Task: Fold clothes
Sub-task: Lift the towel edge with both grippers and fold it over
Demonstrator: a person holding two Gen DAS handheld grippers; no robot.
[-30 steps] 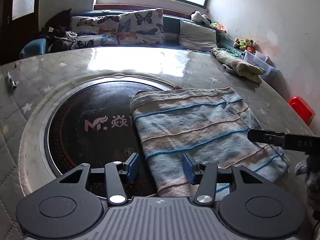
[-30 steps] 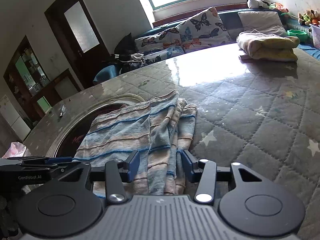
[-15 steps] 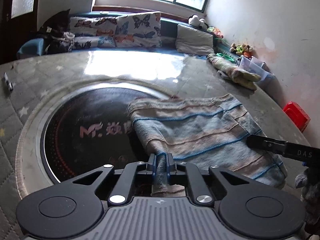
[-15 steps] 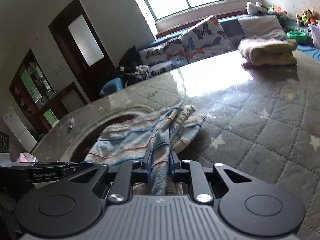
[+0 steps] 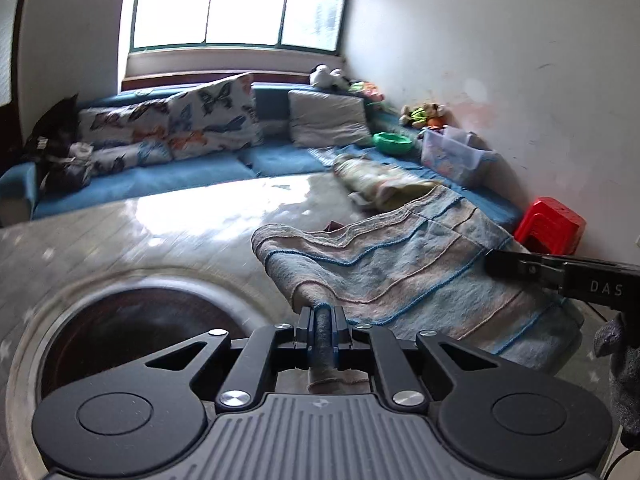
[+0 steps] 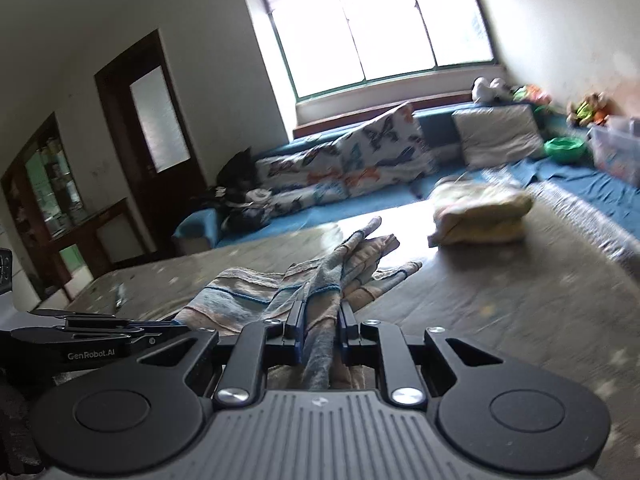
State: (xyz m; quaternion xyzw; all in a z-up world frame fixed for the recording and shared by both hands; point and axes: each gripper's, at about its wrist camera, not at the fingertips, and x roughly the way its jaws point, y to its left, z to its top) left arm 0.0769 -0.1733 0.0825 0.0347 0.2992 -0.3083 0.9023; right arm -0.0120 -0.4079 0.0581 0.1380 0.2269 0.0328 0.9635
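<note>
A blue, beige and pink striped cloth hangs lifted above the round table, its near edge raised. My left gripper is shut on one near corner of it. My right gripper is shut on the other near corner, where the striped cloth is bunched into folds that run away from the fingers. In the left wrist view the right gripper shows as a black bar at the right. In the right wrist view the left gripper shows at the lower left.
The table has a quilted grey cover and a dark glass disc at its middle. A folded yellowish cloth lies at the far side. A blue sofa with cushions stands behind, a red stool at the right.
Both grippers went from open to shut on the cloth's near corners, then rose and tilted up, lifting the near edge off the table.
</note>
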